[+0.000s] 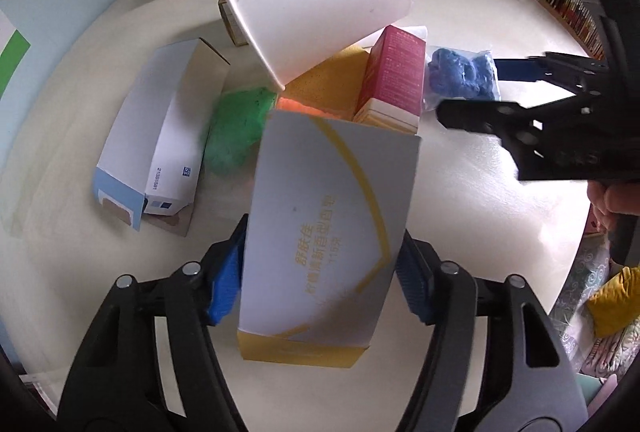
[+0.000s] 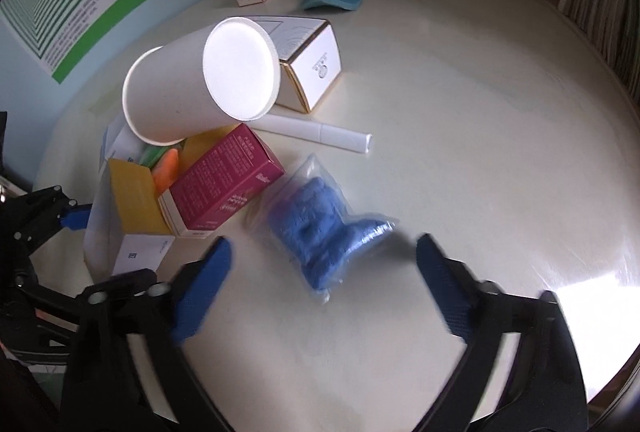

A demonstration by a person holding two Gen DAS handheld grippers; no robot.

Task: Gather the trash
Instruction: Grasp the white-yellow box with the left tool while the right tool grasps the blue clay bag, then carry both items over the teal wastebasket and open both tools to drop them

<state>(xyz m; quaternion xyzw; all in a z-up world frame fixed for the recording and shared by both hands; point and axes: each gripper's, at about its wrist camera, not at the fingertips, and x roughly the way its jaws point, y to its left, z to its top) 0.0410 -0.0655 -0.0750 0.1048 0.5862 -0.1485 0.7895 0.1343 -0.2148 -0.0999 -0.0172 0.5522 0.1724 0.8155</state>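
My left gripper (image 1: 320, 280) is clamped on the grey-and-yellow soap box (image 1: 328, 232), blue pads pressed to its two long sides, with its far end against the heap at the table's (image 2: 480, 151) centre. In that heap the white paper cup (image 1: 320, 11) lies tilted across the orange sponge (image 1: 328, 87) and the magenta carton (image 1: 394, 79) — a nudge from my box would likely roll it off. Right of the carton, touching it or nearly so, lies the bagged blue cloth (image 2: 324, 228); my right gripper (image 2: 324, 284) hangs over it, fingers spread wide, gripping nothing. Risk: slick film may slip from the pads, or I catch only a corner. Motion blur smears the right fingers (image 2: 204, 280); the green object (image 1: 236, 131) beside the sponge is unidentifiable, and no bin shows.
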